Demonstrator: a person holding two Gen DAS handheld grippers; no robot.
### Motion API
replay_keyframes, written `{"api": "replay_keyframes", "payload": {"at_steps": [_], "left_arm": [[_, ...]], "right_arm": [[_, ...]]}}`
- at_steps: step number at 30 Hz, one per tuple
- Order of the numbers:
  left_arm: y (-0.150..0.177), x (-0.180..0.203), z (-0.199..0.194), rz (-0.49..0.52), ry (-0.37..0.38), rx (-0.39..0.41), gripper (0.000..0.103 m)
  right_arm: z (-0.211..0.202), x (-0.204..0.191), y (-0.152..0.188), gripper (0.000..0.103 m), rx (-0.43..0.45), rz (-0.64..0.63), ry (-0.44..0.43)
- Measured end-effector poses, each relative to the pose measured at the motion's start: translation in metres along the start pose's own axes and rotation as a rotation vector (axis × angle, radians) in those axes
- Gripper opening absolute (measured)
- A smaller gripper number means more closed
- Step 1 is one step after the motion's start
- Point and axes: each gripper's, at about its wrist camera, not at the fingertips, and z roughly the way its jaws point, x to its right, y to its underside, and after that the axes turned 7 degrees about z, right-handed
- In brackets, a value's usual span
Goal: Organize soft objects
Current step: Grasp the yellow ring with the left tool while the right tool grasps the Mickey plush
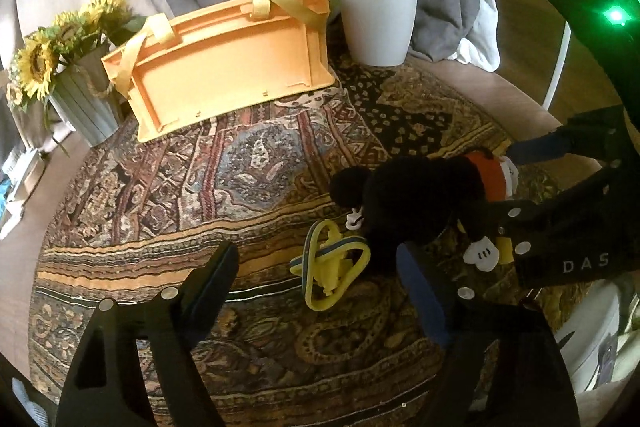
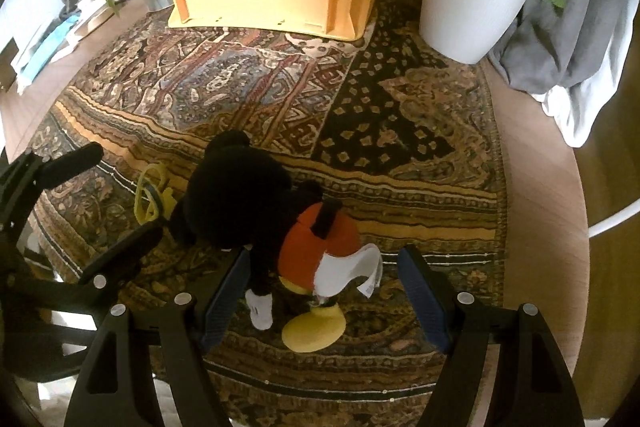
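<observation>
My right tool hangs over the plush mouse toy, fingers spread fairly wide with the toy's red shorts, white tag and yellow foot between them; the pads look clear of the fabric, though one pad sits so near the black leg that I can't be sure. My left tool is open too, with a yellow looped rubbery toy lying between its fingers, untouched. The plush lies just beside that loop, face down on the round patterned rug, its fuzzy black head pointing towards the far edge. It is soft and rounded, with white gloved hands. Well beyond it, at the rug's far edge, stands a rigid orange plastic crate with cloth straps, between a ribbed pot of sunflowers and a smooth white potted plant.
</observation>
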Motion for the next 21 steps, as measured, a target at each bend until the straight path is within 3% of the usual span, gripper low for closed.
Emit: {"api": "replay_keyframes", "payload": {"at_steps": [9,21], "left_arm": [[0.002,-0.005,0.015,-0.034,0.021,-0.031,0.073],[0.002,-0.004,0.027,-0.045,0.074,-0.039,0.052]], "right_arm": [[0.014,0.000,0.000,0.076,-0.033,0.014,-0.016],[0.026,0.007,0.001,0.076,-0.020,0.076,-0.074]]}}
